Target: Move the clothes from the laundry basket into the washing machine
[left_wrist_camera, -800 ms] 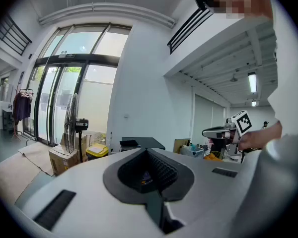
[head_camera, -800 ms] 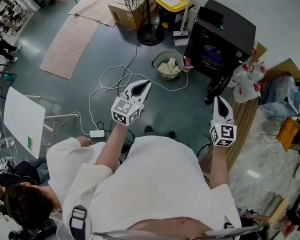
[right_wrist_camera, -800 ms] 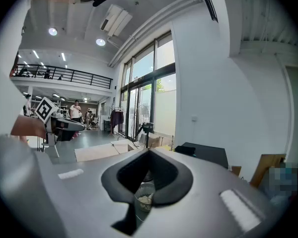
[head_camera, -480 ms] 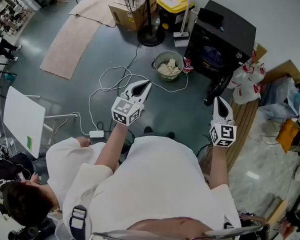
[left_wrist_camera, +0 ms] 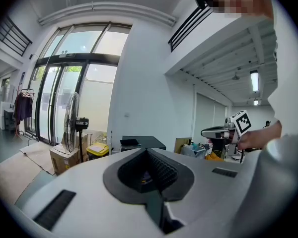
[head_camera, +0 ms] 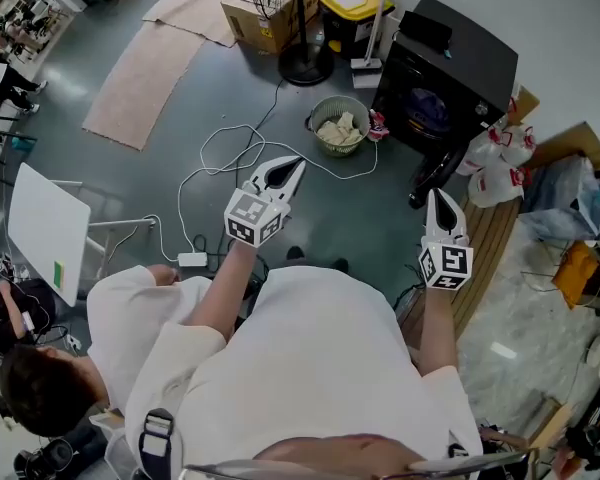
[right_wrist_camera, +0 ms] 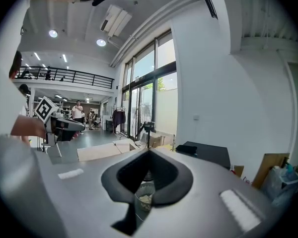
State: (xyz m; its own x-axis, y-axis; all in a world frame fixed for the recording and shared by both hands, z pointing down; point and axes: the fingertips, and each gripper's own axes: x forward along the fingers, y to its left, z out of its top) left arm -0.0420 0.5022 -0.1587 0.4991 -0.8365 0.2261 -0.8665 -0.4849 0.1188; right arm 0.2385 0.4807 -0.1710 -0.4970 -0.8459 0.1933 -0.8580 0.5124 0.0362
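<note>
A round mesh laundry basket (head_camera: pixel 340 126) with pale clothes in it stands on the grey floor. Just to its right is the black washing machine (head_camera: pixel 445 78), whose front door hangs open. My left gripper (head_camera: pixel 294 164) is held in the air well short of the basket, shut and empty. My right gripper (head_camera: pixel 437 197) hovers near the machine's open door (head_camera: pixel 432 180), also shut with nothing in it. In the right gripper view the basket (right_wrist_camera: pixel 145 197) shows through the gap behind the closed jaws. The machine's top (left_wrist_camera: pixel 141 143) shows above the tips in the left gripper view.
A white cable (head_camera: pixel 230 163) loops across the floor between me and the basket. A standing fan (head_camera: pixel 302 63), a cardboard box (head_camera: pixel 260 23) and a yellow-lidded bin (head_camera: pixel 350 8) stand behind the basket. Plastic bags (head_camera: pixel 495 163) lie right of the machine. A seated person (head_camera: pixel 40 408) is at the lower left.
Both grippers keep their places and stay shut. The head view has drifted slightly, and the seated person at lower left has shifted.
</note>
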